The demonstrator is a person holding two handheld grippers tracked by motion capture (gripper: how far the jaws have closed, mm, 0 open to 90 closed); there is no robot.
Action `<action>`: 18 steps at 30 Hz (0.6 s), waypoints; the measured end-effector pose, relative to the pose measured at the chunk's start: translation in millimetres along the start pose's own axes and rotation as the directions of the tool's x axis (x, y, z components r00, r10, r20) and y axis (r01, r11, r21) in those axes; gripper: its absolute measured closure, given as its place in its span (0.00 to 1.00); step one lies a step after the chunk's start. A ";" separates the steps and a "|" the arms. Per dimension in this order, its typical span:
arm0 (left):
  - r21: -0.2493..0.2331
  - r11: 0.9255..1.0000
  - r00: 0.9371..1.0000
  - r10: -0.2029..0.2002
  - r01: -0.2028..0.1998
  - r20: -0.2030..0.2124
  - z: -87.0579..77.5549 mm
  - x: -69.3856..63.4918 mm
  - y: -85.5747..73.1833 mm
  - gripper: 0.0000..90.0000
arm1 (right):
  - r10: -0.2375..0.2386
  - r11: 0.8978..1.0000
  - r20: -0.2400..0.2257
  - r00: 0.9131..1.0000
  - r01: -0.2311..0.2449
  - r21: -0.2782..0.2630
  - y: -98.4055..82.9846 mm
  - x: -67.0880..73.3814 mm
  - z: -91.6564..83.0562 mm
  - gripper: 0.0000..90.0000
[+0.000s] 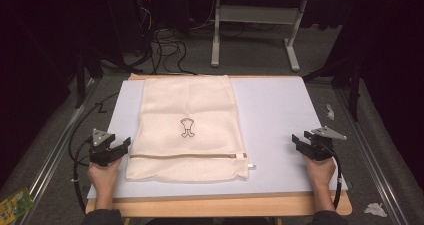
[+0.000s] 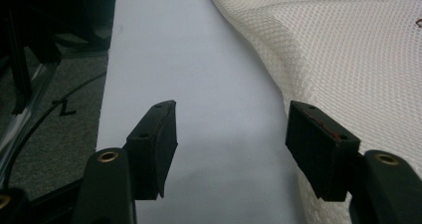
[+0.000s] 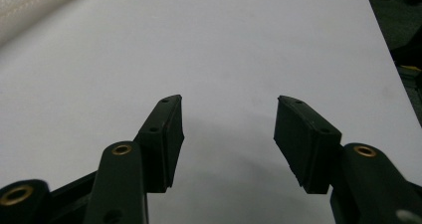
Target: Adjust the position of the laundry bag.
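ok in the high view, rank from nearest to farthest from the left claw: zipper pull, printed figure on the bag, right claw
From the left claw:
1. Printed figure, mid mesh bag.
2. Zipper pull, at the bag's near right corner.
3. Right claw, at the table's right edge.

dim room, lit tabletop, soft slightly blurry frames.

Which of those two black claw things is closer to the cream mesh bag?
The left gripper. Its jaws stand open right beside the mesh bag, at the bag's left edge, while the right gripper sits far off over the bare white board.
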State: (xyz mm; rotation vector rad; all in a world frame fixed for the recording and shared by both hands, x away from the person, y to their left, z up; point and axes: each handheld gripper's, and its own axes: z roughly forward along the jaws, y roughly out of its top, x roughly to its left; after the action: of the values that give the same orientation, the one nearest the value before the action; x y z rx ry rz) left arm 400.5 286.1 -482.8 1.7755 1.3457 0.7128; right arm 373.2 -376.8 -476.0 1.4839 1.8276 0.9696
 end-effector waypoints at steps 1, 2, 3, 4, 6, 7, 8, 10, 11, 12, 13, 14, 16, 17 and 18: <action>0.003 1.000 1.000 0.000 0.000 0.001 0.2 0.0 0.1 0.42 | 0.003 1.000 0.001 1.000 -0.003 0.000 0.0 0.0 -0.1 0.51; 0.003 1.000 1.000 0.000 0.000 0.001 0.2 0.0 0.1 0.42 | 0.003 1.000 0.001 1.000 -0.003 0.000 0.0 0.0 -0.1 0.51; 0.005 1.000 1.000 -0.001 0.001 0.001 0.7 -0.1 0.2 0.42 | 0.011 1.000 -0.001 1.000 -0.011 -0.003 -0.1 -0.1 -0.2 0.51; 0.005 1.000 1.000 -0.001 0.001 0.001 0.6 -0.1 0.2 0.43 | 0.011 1.000 0.000 1.000 -0.011 -0.004 -0.2 -0.2 -0.2 0.51; 0.005 1.000 1.000 -0.002 0.002 0.001 0.6 0.1 0.1 0.43 | 0.012 1.000 0.001 1.000 -0.012 -0.004 -0.1 -0.5 -0.2 0.51; 0.002 1.000 1.000 -0.004 0.004 0.002 0.6 0.2 0.1 0.43 | 0.014 1.000 0.002 1.000 -0.014 -0.002 -0.1 -0.6 -0.3 0.51; 0.003 1.000 1.000 -0.005 0.005 0.003 0.3 0.4 0.1 0.43 | 0.014 1.000 0.001 1.000 -0.014 -0.002 -0.1 -0.6 -0.3 0.51; -0.003 1.000 1.000 -0.005 0.005 0.000 0.0 0.3 -0.1 0.44 | 0.014 1.000 0.002 1.000 -0.014 -0.002 0.0 -0.6 0.0 0.51; -0.006 1.000 1.000 -0.006 0.006 0.000 0.0 0.1 -0.3 0.44 | 0.013 1.000 0.001 1.000 -0.013 -0.001 0.0 -0.8 -0.1 0.50; -0.003 1.000 1.000 -0.006 0.006 0.002 0.0 0.3 -0.2 0.44 | 0.014 1.000 0.000 1.000 -0.014 -0.002 -0.1 -0.8 -0.1 0.50; 0.002 1.000 1.000 -0.006 0.006 0.005 0.3 0.6 0.1 0.44 | 0.015 1.000 0.001 1.000 -0.015 -0.001 -0.1 -0.8 -0.1 0.50; 0.002 1.000 1.000 -0.006 0.006 0.005 0.3 0.6 0.1 0.44 | 0.015 1.000 0.001 1.000 -0.015 -0.001 -0.1 -0.8 -0.1 0.50; 0.013 1.000 1.000 -0.015 0.015 0.018 1.7 1.9 0.8 0.43 | 0.018 1.000 0.005 1.000 -0.018 0.001 0.1 -0.2 0.1 0.50; 0.017 1.000 1.000 -0.015 0.015 0.022 1.9 2.2 1.0 0.43 | 0.017 1.000 0.005 1.000 -0.017 0.001 0.2 -0.1 0.1 0.50; 0.021 1.000 1.000 -0.013 0.012 0.023 2.2 2.3 1.2 0.43 | 0.019 1.000 0.003 1.000 -0.019 0.002 0.3 -0.2 0.1 0.50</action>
State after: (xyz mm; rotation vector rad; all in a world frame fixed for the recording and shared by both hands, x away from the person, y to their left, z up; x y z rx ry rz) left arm 403.6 287.6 -483.0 1.7852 1.3516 0.6715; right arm 373.4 -377.0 -475.8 1.5051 1.8157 0.9740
